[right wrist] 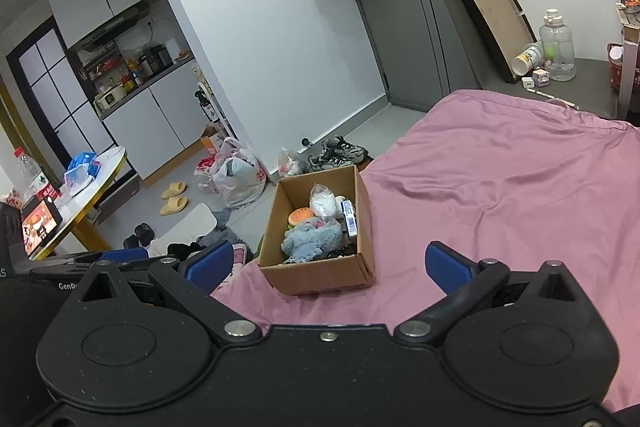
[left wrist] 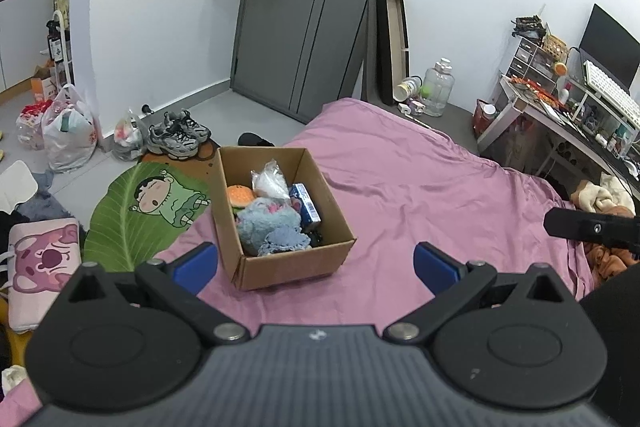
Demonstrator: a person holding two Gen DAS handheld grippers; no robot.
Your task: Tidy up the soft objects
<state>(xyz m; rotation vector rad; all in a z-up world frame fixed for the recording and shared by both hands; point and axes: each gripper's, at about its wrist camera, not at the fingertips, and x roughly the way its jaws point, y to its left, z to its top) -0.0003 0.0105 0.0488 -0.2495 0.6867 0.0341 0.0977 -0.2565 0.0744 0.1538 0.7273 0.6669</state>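
Both claws empty, fingers spread wide: left gripper (left wrist: 316, 267), right gripper (right wrist: 328, 265). Cardboard box (left wrist: 256, 267) of soft toys sits just ahead of each, on pink bedsheet (left wrist: 420, 195).

Cardboard box (left wrist: 256, 259) sits on bed sheet (left wrist: 420, 187) near the bed's left edge; inside, burger toy (left wrist: 240, 195) at left, fluffy cloth (left wrist: 266, 223) in front, plastic bag (left wrist: 270, 183) behind, carton (left wrist: 306, 203) at right. Sneakers (left wrist: 180, 135) on floor beyond the box; door (left wrist: 308, 27) behind them.

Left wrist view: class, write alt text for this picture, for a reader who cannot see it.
An open cardboard box sits on a pink bedsheet, holding a fluffy blue plush, a burger toy, a clear bag of white stuff and a small blue carton. The left gripper hangs open before it, empty.
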